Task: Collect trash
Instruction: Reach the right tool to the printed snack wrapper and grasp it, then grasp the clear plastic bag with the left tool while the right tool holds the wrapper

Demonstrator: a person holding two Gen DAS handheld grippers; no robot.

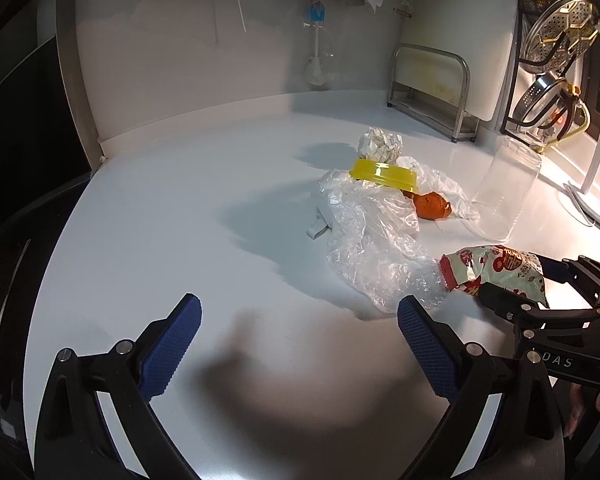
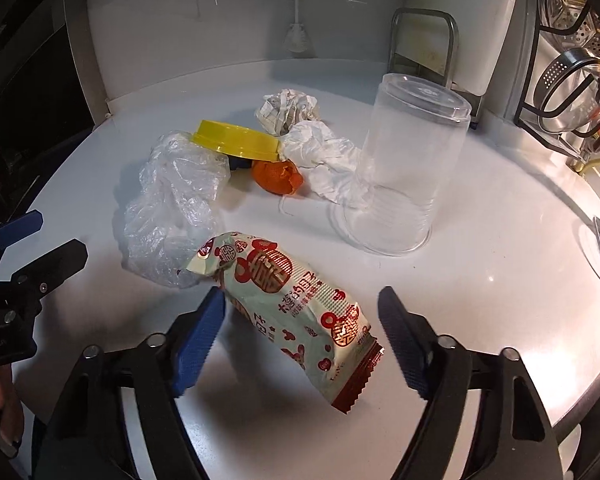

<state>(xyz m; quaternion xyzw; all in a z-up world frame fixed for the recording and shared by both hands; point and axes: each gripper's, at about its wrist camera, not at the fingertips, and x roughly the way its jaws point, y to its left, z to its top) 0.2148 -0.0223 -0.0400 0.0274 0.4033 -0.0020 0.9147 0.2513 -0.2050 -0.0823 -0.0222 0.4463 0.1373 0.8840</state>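
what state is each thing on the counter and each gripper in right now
snack wrapper: between the right fingers, not clamped
clear plastic cup: upside down, empty
yellow lid: tilted, propped on the clutter
clear plastic bag: crumpled, lying loose
white tissue: crumpled, against the cup
paper ball: crumpled
orange peel: loose beside the lid
left gripper: open, empty
right gripper: open around the wrapper
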